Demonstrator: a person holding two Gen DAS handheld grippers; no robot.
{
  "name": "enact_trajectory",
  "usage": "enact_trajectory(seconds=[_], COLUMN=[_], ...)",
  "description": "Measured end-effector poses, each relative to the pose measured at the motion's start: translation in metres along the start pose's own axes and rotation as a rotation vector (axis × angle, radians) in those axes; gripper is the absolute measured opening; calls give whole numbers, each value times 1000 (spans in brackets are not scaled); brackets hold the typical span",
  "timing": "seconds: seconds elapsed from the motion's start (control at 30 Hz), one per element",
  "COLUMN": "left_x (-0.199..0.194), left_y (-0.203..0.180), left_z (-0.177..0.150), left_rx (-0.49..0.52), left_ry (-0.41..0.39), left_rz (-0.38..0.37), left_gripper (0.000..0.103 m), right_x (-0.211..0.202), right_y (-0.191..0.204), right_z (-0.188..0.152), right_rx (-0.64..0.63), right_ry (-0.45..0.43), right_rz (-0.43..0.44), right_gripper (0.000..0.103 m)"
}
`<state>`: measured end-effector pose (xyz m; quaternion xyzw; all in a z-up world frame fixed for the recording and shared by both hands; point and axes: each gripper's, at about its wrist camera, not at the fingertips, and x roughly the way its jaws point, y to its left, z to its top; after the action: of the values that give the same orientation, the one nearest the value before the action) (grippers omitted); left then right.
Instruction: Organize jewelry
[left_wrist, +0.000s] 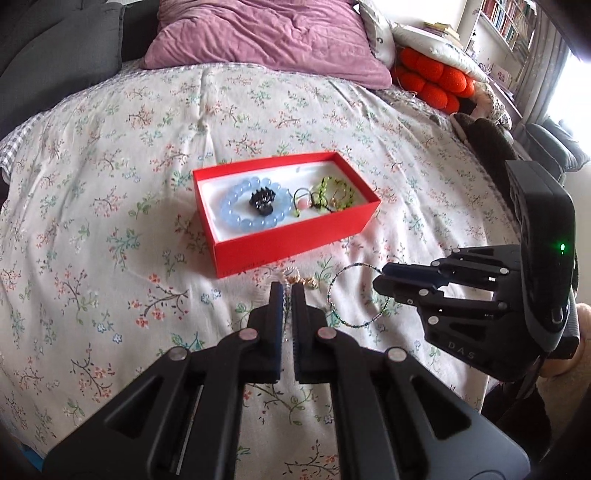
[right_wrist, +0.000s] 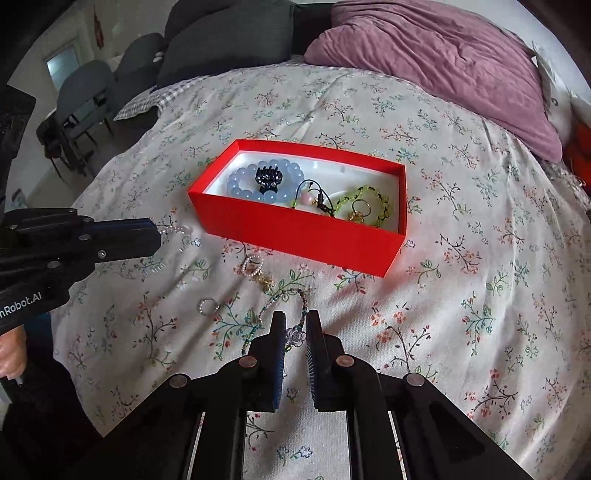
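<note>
Floral bedspread: L claw clamps pearl strand, R claw clamps beaded necklace, red box ahead.

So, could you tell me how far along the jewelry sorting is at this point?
Partly done. In the red cardboard box already lie a pale blue bead bracelet, a black clip and a green bead bracelet. In hand: the left gripper is shut on a clear bead strand; the right gripper on a thin green bead necklace. A pearl ring and small beaded ring remain on the floral bedspread.
</note>
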<state>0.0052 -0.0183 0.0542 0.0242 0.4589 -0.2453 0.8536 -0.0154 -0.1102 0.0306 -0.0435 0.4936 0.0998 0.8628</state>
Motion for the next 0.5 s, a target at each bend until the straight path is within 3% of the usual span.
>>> enact_trajectory(seconds=[0.5], left_x=[-8], left_y=[3], left_z=[21], left_rx=[-11], left_ry=[-50], left_rz=[11], left_gripper=[5], right_x=[-31], right_y=[-7], right_z=[35], right_rx=[44], right_ry=[-115], right_rz=[-10], right_gripper=[11])
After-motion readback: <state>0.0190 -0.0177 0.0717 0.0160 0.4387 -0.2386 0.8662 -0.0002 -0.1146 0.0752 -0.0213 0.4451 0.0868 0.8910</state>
